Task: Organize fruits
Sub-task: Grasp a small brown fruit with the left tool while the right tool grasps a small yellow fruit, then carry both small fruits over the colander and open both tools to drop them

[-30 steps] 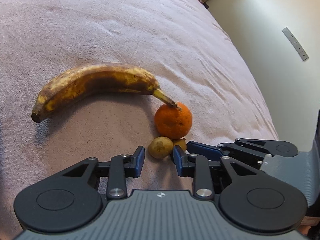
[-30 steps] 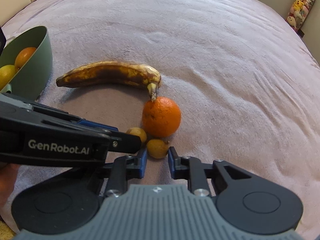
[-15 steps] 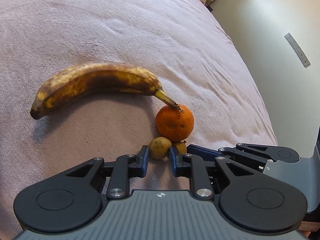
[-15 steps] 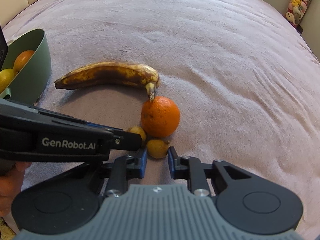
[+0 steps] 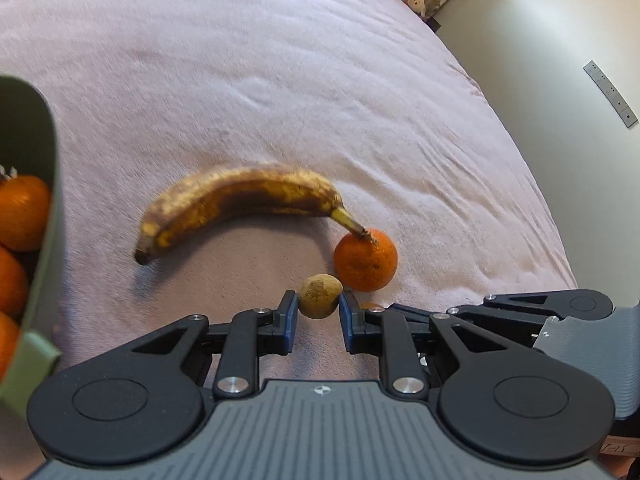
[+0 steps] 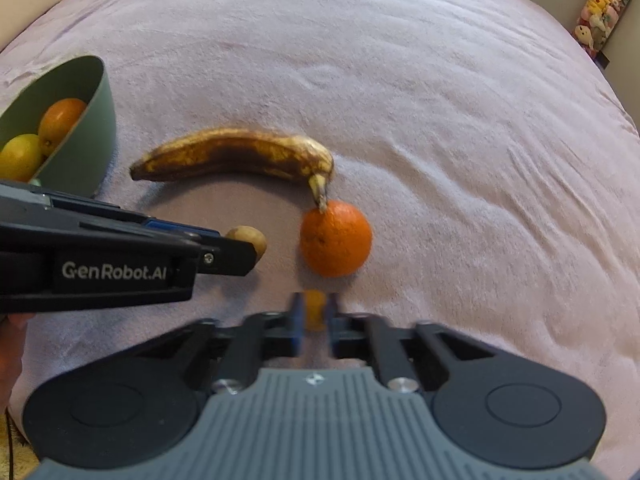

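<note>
Left wrist view: left tool (image 5: 319, 312) now clamped on small brownish-yellow round fruit (image 5: 319, 295), lifted off pink blanket (image 5: 280, 80). Right tool (image 6: 313, 314) clamped on small orange-yellow fruit (image 6: 313, 309). Green bowl (image 6: 90, 136) of citrus awaits left; spotted brown banana (image 5: 240, 200), round orange (image 5: 366, 260) remain on bed.

The left gripper (image 5: 319, 314) points steeply down, its blue pads (image 5: 289, 318) clamped on the flanks of a small brownish fruit (image 5: 319, 295) held clear of the cloth. Seen from the right wrist, its black body reaches in from the left (a fingertip of the holding hand (image 6: 10, 322) shows at the edge). The right gripper (image 6: 314, 316), tilted more steeply, pinches a small yellow-orange fruit (image 6: 314, 310) between nearly closed jaws
</note>
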A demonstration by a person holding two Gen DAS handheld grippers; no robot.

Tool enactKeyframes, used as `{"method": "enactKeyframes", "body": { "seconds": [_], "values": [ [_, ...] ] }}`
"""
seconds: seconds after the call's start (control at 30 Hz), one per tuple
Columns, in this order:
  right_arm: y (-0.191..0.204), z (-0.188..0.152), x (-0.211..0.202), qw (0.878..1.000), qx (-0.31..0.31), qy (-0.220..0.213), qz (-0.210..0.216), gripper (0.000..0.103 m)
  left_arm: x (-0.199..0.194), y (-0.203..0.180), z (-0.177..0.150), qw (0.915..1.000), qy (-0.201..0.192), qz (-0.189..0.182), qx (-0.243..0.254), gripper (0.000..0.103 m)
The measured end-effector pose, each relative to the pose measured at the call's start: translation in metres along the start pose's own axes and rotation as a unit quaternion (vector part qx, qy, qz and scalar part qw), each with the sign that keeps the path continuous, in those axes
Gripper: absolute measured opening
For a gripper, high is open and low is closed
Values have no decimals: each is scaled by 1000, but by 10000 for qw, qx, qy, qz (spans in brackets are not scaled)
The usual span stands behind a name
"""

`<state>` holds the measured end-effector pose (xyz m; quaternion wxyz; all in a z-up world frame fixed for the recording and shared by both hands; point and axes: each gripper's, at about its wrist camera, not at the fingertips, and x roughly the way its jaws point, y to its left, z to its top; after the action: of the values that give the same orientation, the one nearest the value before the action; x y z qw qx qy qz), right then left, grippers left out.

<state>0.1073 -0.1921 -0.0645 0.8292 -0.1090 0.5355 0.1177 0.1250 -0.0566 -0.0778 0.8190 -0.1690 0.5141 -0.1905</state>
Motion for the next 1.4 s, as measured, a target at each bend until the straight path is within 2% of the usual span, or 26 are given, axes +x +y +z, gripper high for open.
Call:
{"method": "enactKeyframes", "body": {
  "seconds": [0.13,0.3,0.4,0.43,0.47,0.63,0.93,1.4],
  "values": [
    [8,3,-8,9998,-131,-133,-13,0,-16,-1,2,9999,-98,101,7,24],
    [2,1,-3,10000,35,-53,-52,0,-26,5,-3,9995,-4,313,-43,24],
    [-8,-4,1,9995,321,-63,-27,9,-23,12,-11,9993,122,350,-63,24],
    [-11,-6,2,9993,377,-77,-43,18,-20,15,-14,9993,162,330,-78,24],
    [-12,-8,3,9991,408,-96,-63,23,-17,17,-18,9993,213,305,-91,24],
    [-13,-13,8,9991,416,-120,34,23,-6,24,-29,9989,336,317,64,24],
    [-9,-9,27,9995,292,-80,-77,23,0,15,-35,9971,171,409,611,26],
    [-10,-5,32,9991,429,61,-9,24,11,13,-31,9974,229,335,588,29]
  ]
}}
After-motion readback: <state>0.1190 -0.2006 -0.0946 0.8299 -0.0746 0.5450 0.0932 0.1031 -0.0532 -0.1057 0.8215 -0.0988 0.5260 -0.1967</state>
